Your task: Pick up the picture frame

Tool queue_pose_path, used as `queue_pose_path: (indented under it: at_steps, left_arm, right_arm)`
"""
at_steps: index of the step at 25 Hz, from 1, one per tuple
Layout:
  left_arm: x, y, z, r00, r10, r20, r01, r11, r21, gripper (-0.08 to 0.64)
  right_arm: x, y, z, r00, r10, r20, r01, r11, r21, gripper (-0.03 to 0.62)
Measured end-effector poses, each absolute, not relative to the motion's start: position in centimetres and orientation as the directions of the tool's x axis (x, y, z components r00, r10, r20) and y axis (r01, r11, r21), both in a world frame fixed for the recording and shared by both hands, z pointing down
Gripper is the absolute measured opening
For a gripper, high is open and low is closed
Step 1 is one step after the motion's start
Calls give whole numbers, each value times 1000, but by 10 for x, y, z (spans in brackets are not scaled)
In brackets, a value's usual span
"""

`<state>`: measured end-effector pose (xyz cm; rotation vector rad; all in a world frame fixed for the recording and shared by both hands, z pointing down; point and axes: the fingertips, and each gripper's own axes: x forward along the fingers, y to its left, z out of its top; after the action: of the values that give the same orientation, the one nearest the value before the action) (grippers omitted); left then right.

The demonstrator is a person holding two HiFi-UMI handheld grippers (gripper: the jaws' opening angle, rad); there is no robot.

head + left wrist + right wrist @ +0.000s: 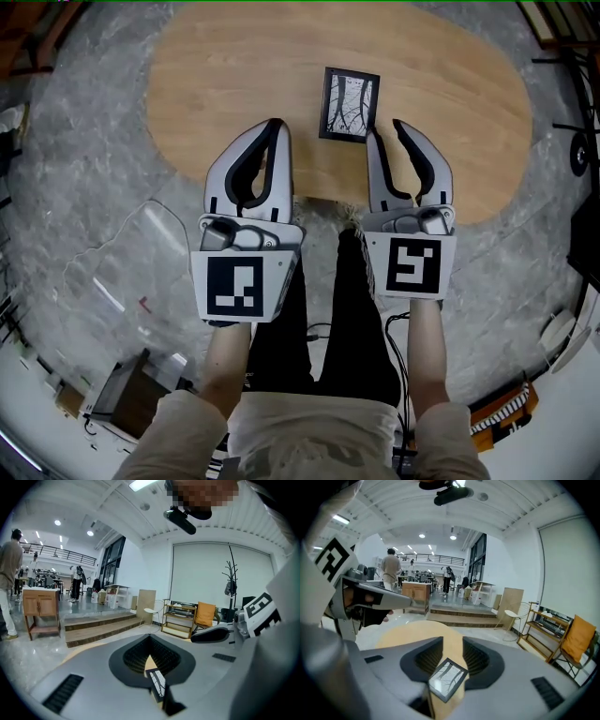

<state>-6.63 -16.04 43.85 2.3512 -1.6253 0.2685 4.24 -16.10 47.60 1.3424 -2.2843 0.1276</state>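
No legible text — none anywhere

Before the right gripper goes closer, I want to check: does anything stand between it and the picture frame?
Nothing visible does. The picture frame lies on the wooden table just ahead of the right gripper, only bare tabletop between.

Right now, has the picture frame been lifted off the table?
No, the picture frame lies flat on the wooden table.
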Motion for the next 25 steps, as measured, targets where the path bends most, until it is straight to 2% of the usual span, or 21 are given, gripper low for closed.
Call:
queue_pose_path:
  at_steps: [2, 6, 10, 14, 19, 25]
  left_arm:
    - [-70, -160, 440, 348, -887, 304, -938, -330, 110, 9]
    - [-76, -158, 449, 340, -883, 323, -940, -322, 109, 9]
    - [-85, -152, 458, 328, -880, 343, -945, -308, 112, 9]
    - [-95, -146, 472, 312, -877, 366, -950, -293, 108, 9]
    - [-101, -142, 484, 305, -871, 386, -952, -288, 101, 9]
    - [-103, -138, 494, 314, -862, 397, -950, -286, 130, 9]
  right_arm:
    - [36, -161, 487, -417, -761, 497, -800, 567, 196, 225]
    - [21, -154, 523, -428, -653, 624, -639, 707, 302, 322]
    - [12, -132, 576, -402, -475, 783, -351, 870, 347, 342]
    - [10, -114, 630, -342, -292, 893, -178, 953, 243, 354]
    - [11, -104, 675, -294, -124, 948, -129, 988, 90, 370]
    - [14, -99, 708, -224, 6, 975, -109, 994, -31, 383]
